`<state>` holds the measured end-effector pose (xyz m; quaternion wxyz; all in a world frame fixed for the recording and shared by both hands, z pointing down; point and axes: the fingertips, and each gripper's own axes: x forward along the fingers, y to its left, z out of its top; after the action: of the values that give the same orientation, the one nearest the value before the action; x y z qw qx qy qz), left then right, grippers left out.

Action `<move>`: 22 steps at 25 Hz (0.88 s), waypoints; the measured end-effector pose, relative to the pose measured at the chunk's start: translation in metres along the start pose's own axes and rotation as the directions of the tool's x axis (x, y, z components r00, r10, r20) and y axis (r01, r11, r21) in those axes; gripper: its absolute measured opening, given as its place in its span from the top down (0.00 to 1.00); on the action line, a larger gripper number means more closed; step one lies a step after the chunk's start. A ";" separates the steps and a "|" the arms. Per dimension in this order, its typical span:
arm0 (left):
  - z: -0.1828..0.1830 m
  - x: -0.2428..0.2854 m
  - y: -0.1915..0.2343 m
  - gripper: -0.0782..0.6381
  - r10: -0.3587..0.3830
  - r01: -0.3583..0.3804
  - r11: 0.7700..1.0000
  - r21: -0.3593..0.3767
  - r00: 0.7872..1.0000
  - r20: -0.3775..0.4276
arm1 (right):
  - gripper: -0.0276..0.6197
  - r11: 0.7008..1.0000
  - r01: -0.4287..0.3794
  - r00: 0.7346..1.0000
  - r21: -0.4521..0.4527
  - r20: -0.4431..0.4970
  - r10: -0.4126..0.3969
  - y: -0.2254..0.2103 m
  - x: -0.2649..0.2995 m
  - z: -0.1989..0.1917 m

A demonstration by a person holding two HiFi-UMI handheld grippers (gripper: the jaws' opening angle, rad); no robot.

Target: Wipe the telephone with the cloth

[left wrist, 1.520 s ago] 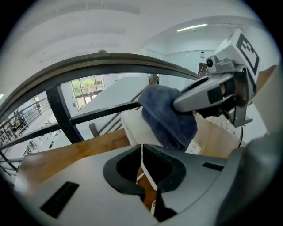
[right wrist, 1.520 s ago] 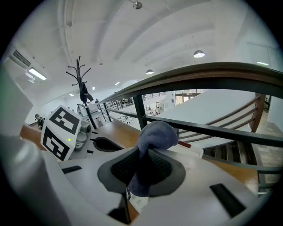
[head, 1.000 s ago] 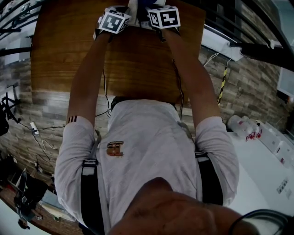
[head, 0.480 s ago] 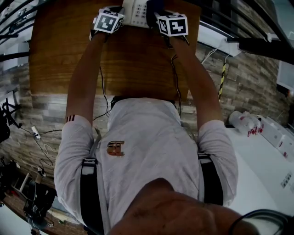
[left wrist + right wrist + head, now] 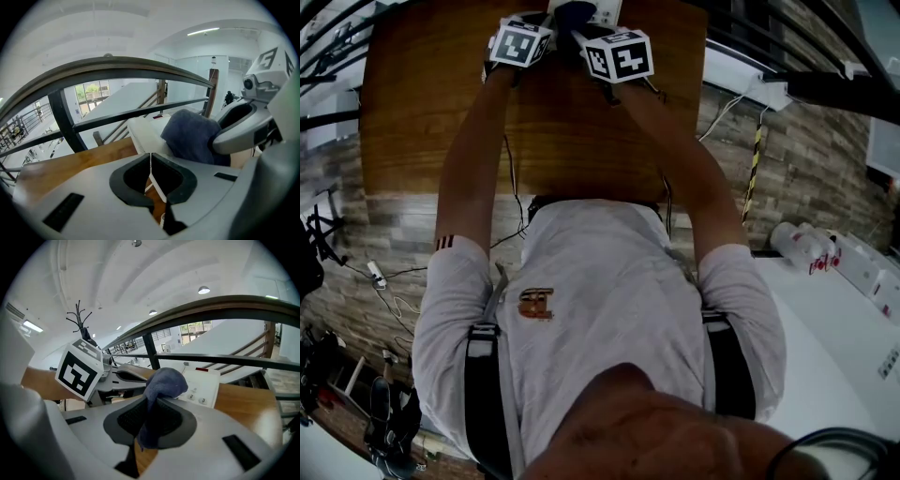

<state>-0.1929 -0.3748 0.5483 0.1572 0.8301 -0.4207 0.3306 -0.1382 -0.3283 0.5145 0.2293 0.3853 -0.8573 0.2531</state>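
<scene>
The white telephone (image 5: 607, 11) lies at the far edge of the wooden table (image 5: 441, 103), mostly cut off by the top of the head view. My right gripper (image 5: 152, 420) is shut on a dark blue cloth (image 5: 164, 380) that bulges out over the telephone's (image 5: 202, 386) keypad end. In the left gripper view the cloth (image 5: 192, 136) rests on the telephone (image 5: 143, 136). My left gripper (image 5: 151, 180) is shut on a thin white edge that runs down from the telephone body. Both grippers (image 5: 546, 19) (image 5: 577, 26) sit close together.
A dark metal railing (image 5: 117, 75) runs just behind the table. Black cables (image 5: 511, 178) hang from the grippers over the table's near edge. A brick wall (image 5: 769, 178) lies below, and a white counter (image 5: 834, 319) with bottles (image 5: 797, 246) stands at the right.
My right gripper has swung left across the telephone with the cloth and now sits beside the left gripper. The left gripper has stayed in place.
</scene>
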 end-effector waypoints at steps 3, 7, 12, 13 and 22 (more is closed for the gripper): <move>0.000 0.001 -0.001 0.86 -0.002 0.002 1.000 0.000 1.000 0.000 | 0.85 1.000 -0.010 1.000 0.011 -0.023 0.010 0.008 0.015 -0.009; 0.000 0.001 -0.002 0.86 -0.010 0.010 1.000 0.003 1.000 0.002 | 0.85 1.000 0.000 0.998 0.014 -0.057 0.001 0.006 0.028 -0.020; -0.003 0.003 -0.002 0.86 -0.021 0.021 1.000 0.004 1.000 0.005 | 0.85 0.999 0.044 0.996 -0.013 -0.080 -0.045 -0.009 0.025 -0.028; -0.002 0.003 -0.001 0.86 -0.021 0.021 1.000 0.005 1.000 0.006 | 0.85 0.998 0.055 0.995 -0.017 -0.086 -0.056 -0.013 0.022 -0.031; -0.003 0.002 -0.003 0.86 -0.015 0.015 1.000 0.008 1.000 0.004 | 0.85 0.990 0.140 0.982 -0.014 -0.130 -0.140 -0.059 -0.014 -0.061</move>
<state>-0.1907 -0.3722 0.5519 0.1553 0.8345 -0.4135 0.3293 -0.0723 -0.3171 0.5684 0.3032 0.4267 -0.8118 0.2588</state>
